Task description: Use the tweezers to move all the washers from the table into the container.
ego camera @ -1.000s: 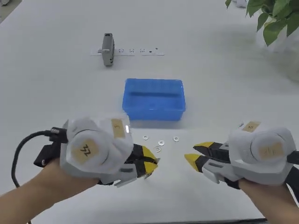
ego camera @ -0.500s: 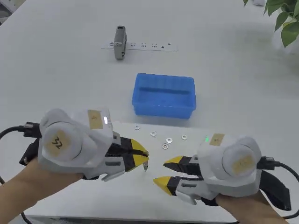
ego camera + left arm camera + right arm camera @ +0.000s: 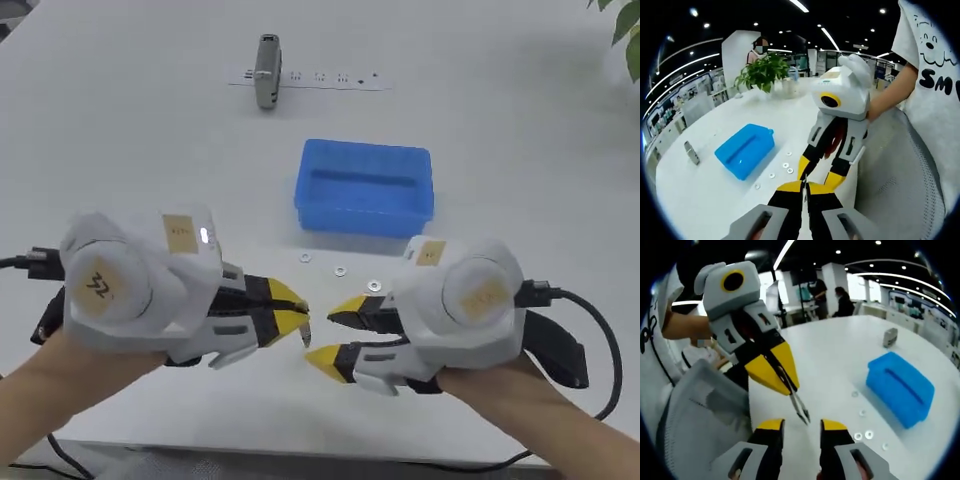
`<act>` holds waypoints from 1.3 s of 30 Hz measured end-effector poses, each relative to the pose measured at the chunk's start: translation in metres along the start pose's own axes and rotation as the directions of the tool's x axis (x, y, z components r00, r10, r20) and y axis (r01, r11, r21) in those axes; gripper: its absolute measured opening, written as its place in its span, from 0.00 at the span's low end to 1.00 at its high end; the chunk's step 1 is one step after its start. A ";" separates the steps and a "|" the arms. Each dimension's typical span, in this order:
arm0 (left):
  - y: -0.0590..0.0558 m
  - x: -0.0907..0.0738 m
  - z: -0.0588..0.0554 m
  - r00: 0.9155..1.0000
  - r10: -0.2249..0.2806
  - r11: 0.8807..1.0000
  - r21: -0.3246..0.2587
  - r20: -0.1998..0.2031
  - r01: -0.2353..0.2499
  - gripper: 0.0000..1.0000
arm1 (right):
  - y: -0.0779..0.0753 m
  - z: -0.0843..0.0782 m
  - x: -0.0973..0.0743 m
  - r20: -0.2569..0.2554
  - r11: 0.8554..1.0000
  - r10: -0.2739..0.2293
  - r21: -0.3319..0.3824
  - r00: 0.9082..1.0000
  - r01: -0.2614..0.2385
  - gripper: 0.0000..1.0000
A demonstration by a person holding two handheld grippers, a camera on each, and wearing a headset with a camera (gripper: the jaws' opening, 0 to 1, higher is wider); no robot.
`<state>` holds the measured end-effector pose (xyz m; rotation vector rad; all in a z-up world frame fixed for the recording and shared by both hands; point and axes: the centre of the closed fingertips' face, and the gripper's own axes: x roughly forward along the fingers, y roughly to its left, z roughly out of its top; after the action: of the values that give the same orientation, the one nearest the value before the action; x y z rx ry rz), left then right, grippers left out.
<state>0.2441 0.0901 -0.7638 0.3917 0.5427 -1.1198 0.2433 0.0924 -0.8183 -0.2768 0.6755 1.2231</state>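
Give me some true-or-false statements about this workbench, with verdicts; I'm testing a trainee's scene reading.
1. The left gripper is shut on slim metal tweezers. True.
2. The right gripper is clamped shut. False: its jaws stand apart with nothing between them.
3. The small metal washers lie inside the blue plastic container. False: those in view lie on the white table, on the near side of it.
4. A white power strip lies beyond the container. True.
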 end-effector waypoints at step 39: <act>-0.002 -0.018 -0.002 0.985 0.171 0.967 -0.190 -0.020 -0.172 0.19 | 0.006 0.008 0.000 -0.027 0.983 0.074 -0.168 0.997 -0.077 0.02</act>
<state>0.2363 0.1036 -0.7550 0.2676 0.6022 -0.8920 0.2409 0.0990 -0.8111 -0.4085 0.6049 1.3545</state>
